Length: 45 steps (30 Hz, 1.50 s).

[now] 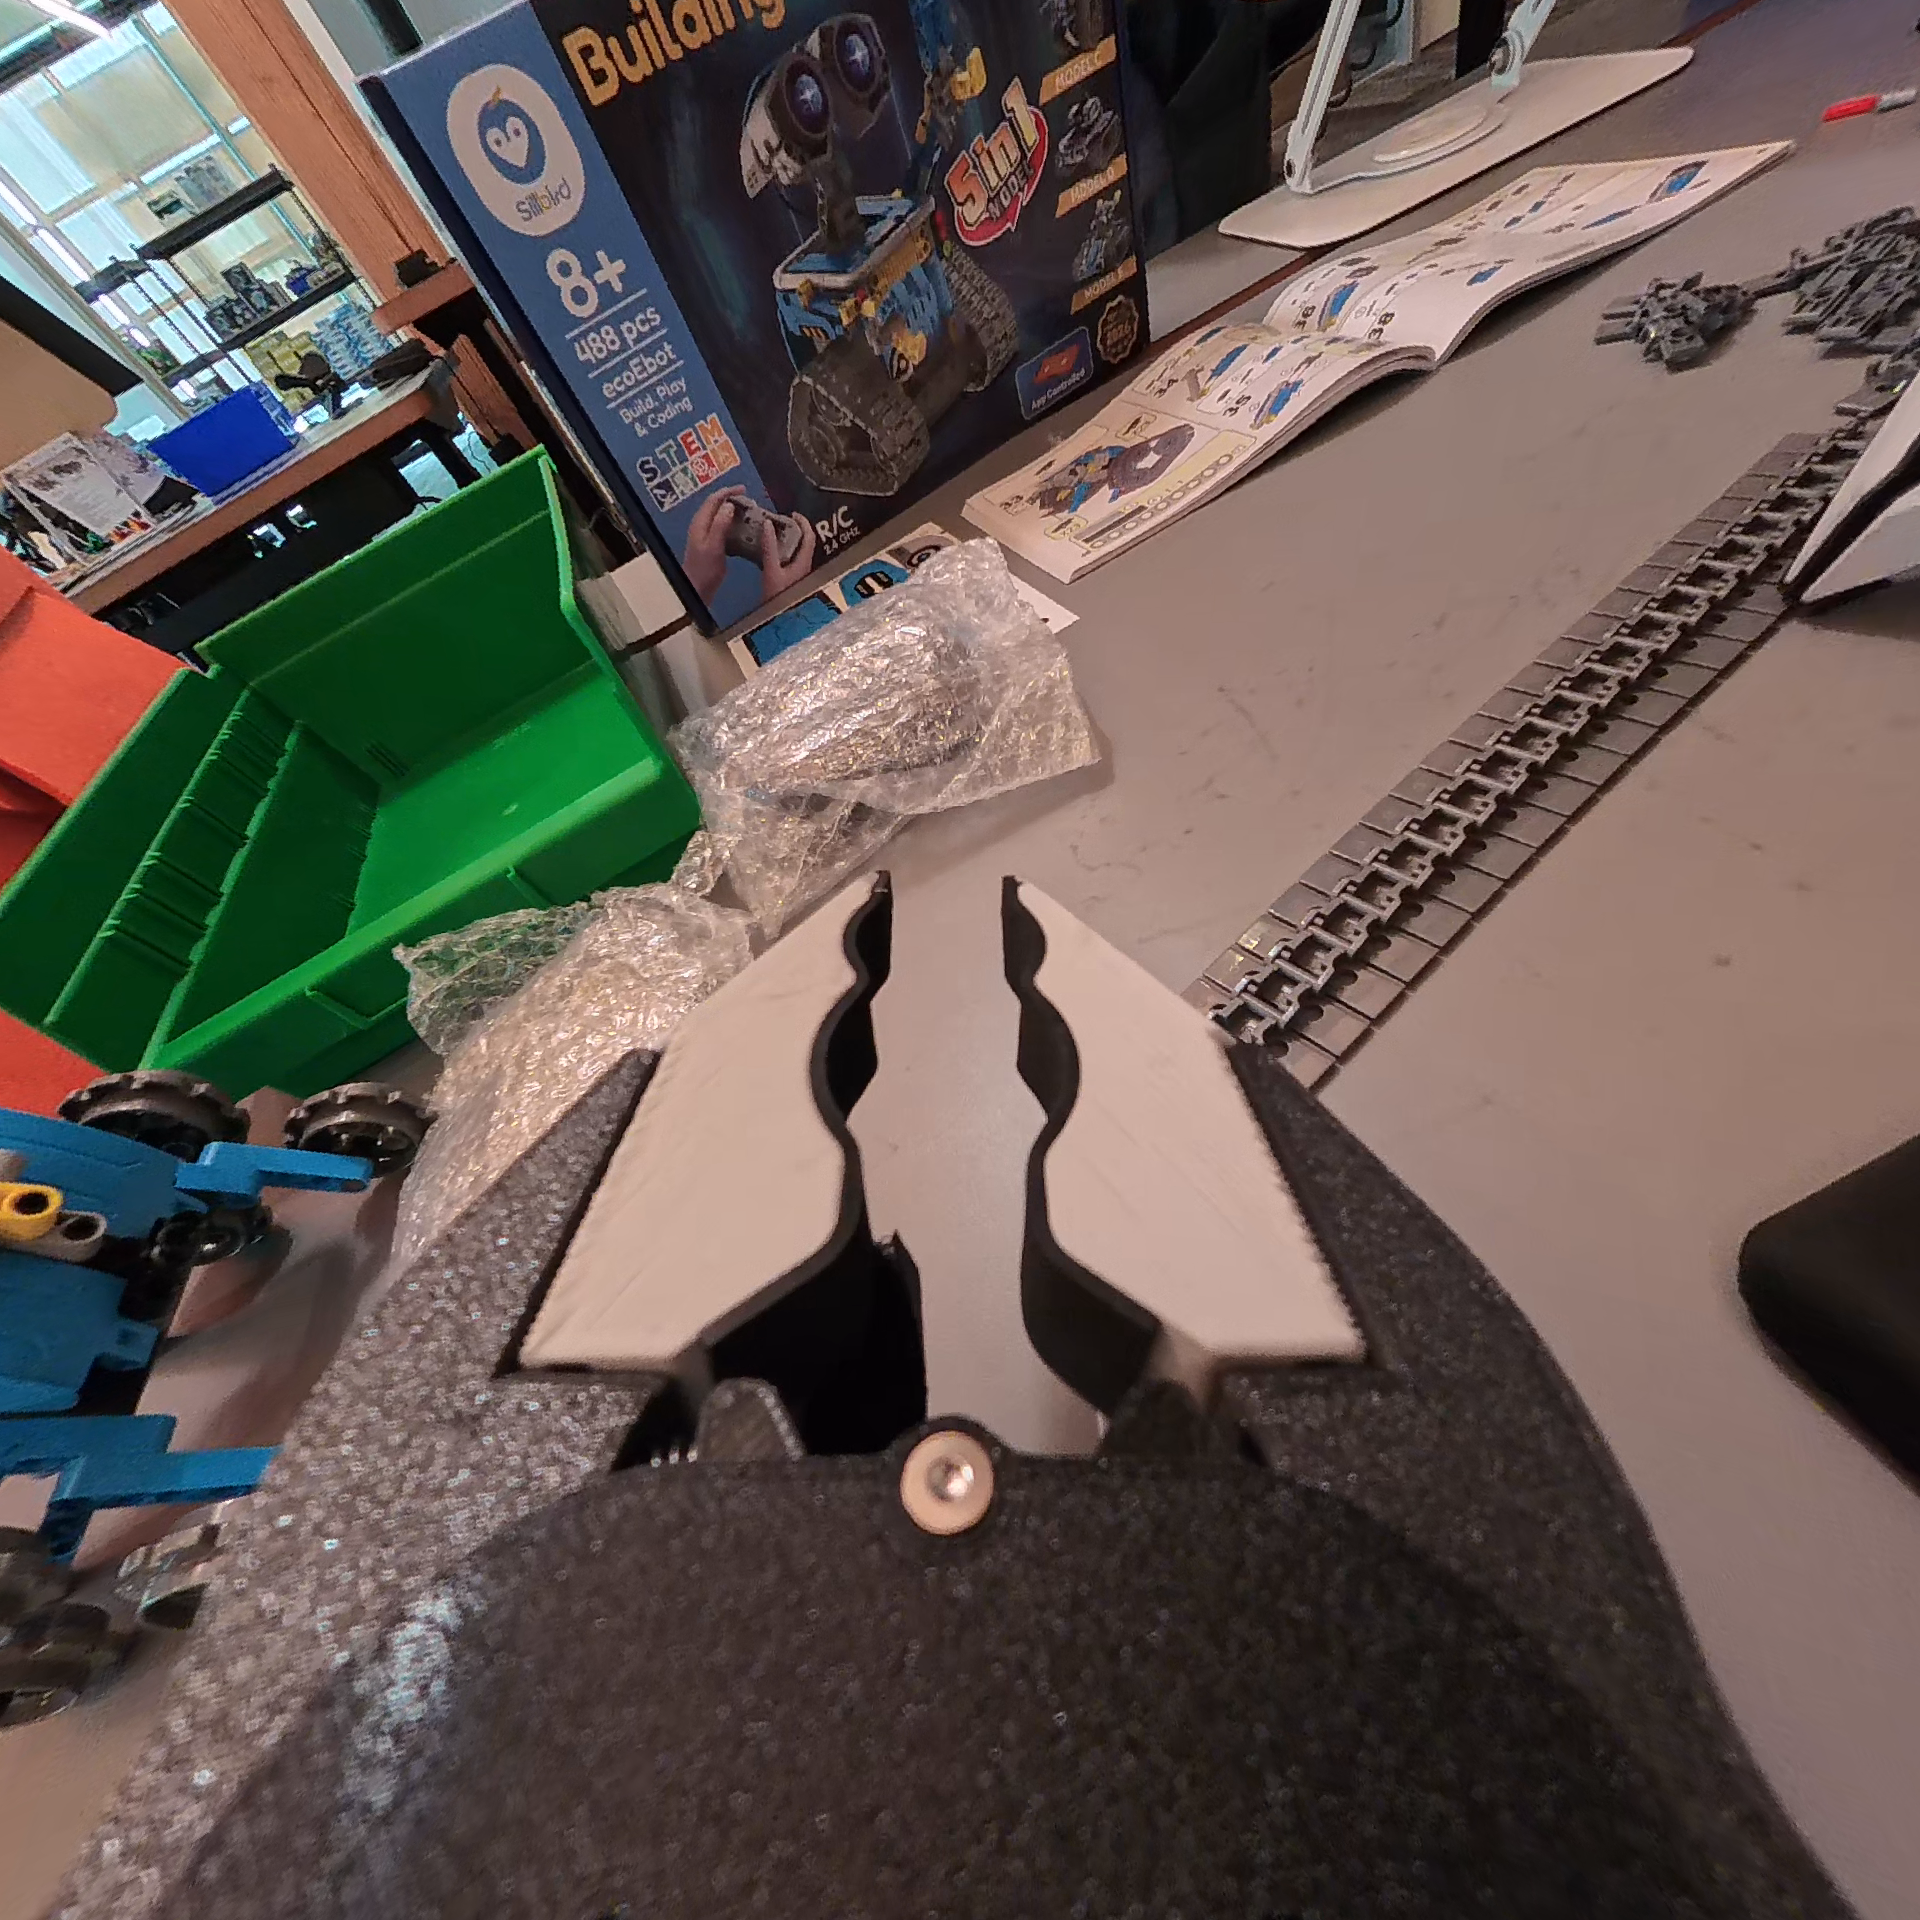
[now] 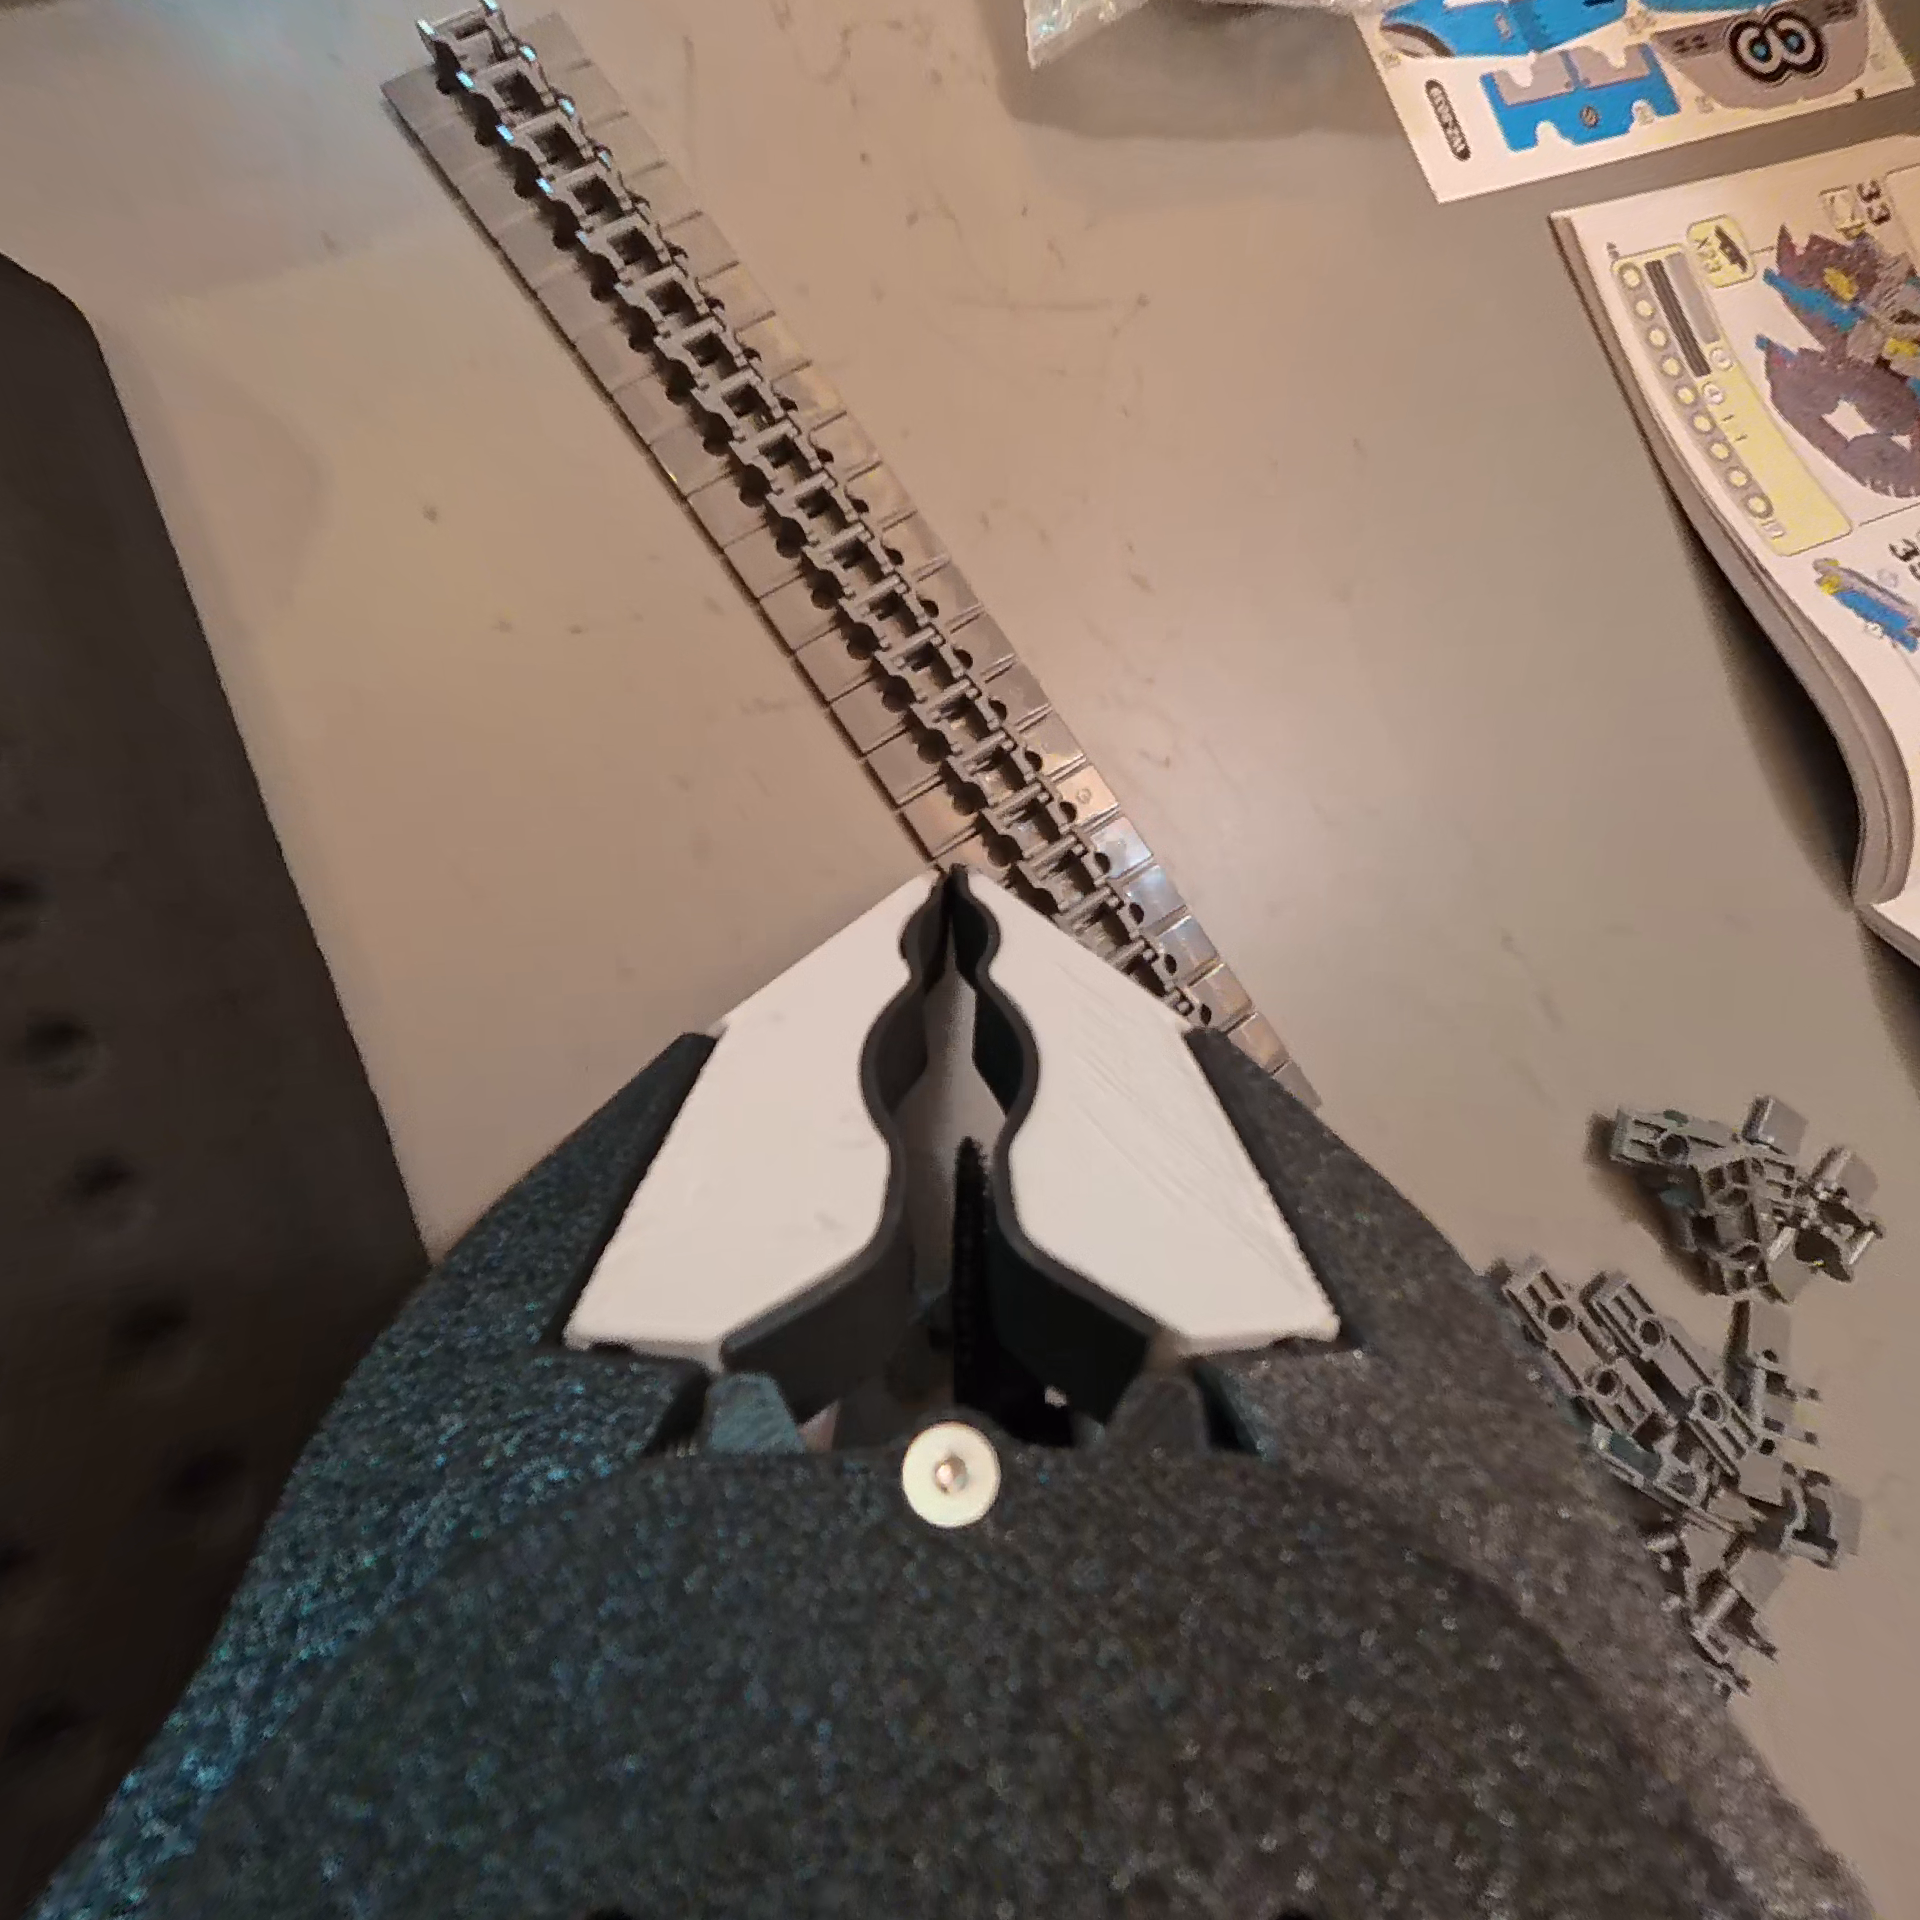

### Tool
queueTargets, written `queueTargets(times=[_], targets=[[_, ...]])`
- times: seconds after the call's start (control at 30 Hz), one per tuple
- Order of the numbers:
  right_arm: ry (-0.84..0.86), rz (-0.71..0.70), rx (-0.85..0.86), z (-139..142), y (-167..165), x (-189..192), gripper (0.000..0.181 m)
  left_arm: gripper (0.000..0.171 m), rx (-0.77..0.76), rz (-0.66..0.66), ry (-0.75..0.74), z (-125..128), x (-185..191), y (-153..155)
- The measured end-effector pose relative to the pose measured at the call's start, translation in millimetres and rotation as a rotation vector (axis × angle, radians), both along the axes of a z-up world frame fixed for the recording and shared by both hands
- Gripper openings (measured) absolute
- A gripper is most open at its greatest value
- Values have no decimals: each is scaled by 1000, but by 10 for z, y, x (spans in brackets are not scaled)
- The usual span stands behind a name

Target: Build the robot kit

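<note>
The left tongs (image 1: 943, 894) stand parted with only bare grey desk (image 1: 1351, 675) between the fingers, gripping nothing. Crumpled bubble wrap (image 1: 883, 707) lies just ahead, a green bin (image 1: 416, 769) to its left, and a blue brick-built vehicle (image 1: 94, 1299) near the left edge. A boxed building kit (image 1: 790, 260) stands behind, beside an open instruction booklet (image 1: 1351, 332). The right tongs (image 2: 954, 883) are closed tip to tip, empty, just beside the long grey track strip (image 2: 790, 488). Loose grey links (image 2: 1683, 1351) are piled to their right.
</note>
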State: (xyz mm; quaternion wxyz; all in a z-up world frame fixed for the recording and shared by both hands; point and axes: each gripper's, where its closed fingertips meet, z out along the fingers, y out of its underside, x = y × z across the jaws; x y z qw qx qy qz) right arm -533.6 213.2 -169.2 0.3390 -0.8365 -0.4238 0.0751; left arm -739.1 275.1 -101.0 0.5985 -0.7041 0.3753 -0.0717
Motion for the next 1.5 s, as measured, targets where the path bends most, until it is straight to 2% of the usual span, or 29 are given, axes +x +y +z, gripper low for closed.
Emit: queueTargets(times=[1.2,1.5], targets=[[19,84,-21,57,23,-319,0,21,16,-14,-14,32,3,-26],[5,94,-43,1,31,-359,0,20,18,-21,-27,48,2,-37]])
